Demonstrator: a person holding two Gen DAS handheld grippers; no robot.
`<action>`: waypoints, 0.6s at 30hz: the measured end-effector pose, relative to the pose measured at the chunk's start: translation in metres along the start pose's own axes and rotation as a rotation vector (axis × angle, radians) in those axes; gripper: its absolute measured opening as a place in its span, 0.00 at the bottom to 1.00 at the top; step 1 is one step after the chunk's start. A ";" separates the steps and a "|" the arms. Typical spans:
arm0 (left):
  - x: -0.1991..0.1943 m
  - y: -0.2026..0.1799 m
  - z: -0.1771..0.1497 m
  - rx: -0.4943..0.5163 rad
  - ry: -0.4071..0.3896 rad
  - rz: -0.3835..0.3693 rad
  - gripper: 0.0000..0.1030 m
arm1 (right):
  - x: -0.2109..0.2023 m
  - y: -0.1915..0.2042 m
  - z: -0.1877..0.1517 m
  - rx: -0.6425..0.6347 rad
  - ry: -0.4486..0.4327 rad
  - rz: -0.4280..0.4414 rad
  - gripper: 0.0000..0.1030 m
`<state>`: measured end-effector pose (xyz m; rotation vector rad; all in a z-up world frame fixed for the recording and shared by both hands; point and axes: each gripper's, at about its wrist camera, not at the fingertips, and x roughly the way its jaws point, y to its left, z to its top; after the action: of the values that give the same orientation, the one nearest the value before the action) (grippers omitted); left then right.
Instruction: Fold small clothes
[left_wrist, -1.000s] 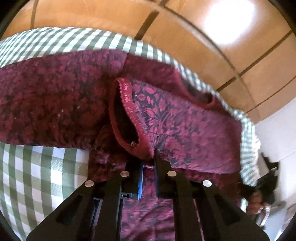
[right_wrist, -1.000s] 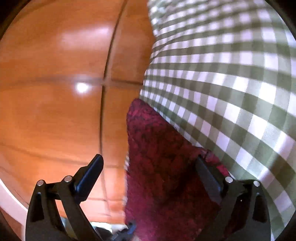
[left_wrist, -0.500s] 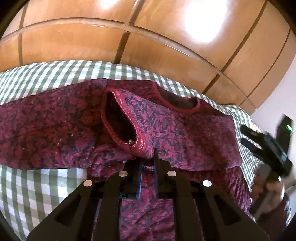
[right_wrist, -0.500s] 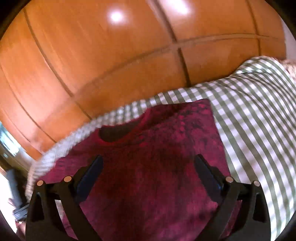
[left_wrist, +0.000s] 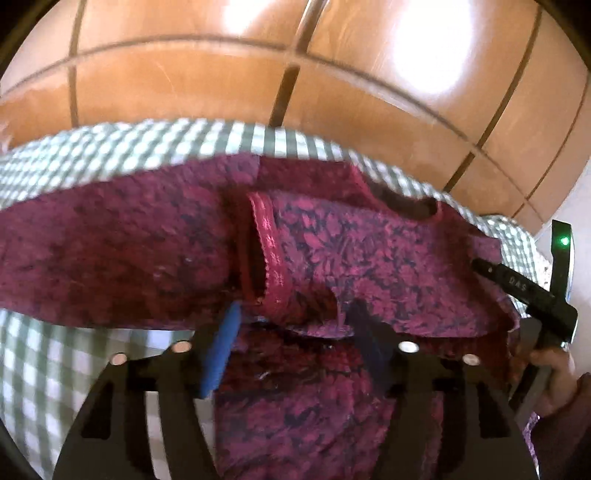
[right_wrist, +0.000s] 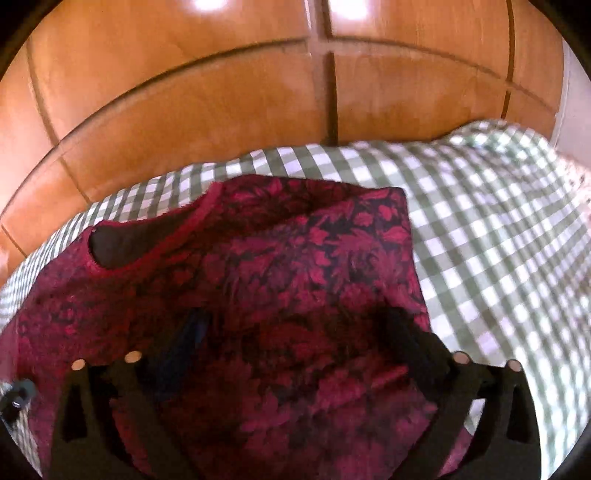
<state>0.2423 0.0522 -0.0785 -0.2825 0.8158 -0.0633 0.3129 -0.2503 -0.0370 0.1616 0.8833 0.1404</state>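
Observation:
A maroon floral top (left_wrist: 369, 258) lies on a green-and-white checked cloth (left_wrist: 55, 369). One sleeve is folded across the body, and its cuff (left_wrist: 271, 258) lies just ahead of my left gripper (left_wrist: 295, 328). That gripper's jaws are opening; the cuff's edge sits between them and the pads do not press on it. My right gripper (right_wrist: 295, 332) stands open low over the top's body (right_wrist: 314, 258), with fabric beneath it and nothing gripped. The neckline (right_wrist: 129, 243) is to its upper left. A black finger (left_wrist: 509, 282) of the right gripper shows at the garment's right edge, with a hand (left_wrist: 554, 369) behind it.
Glossy wooden panels (left_wrist: 184, 92) rise right behind the far edge of the cloth. Bare checked cloth (right_wrist: 498, 240) spreads to the right of the garment. A pale wall (left_wrist: 580, 206) stands at the far right.
The left jaws, shut on the sleeve cuff before, have spread apart and let it go. The right gripper has swung from the cloth's edge to over the garment's body.

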 end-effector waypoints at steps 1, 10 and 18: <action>-0.008 0.005 -0.002 -0.023 -0.022 0.035 0.82 | -0.010 0.002 -0.004 0.000 -0.019 0.020 0.98; -0.054 0.078 -0.037 -0.228 -0.014 0.081 0.82 | -0.070 0.041 -0.080 -0.065 0.063 0.154 0.98; -0.108 0.111 -0.057 -0.197 -0.098 0.250 0.82 | -0.088 0.079 -0.153 -0.194 0.105 0.123 0.98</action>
<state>0.1210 0.1635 -0.0685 -0.3639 0.7557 0.2641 0.1342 -0.1773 -0.0506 0.0279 0.9591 0.3507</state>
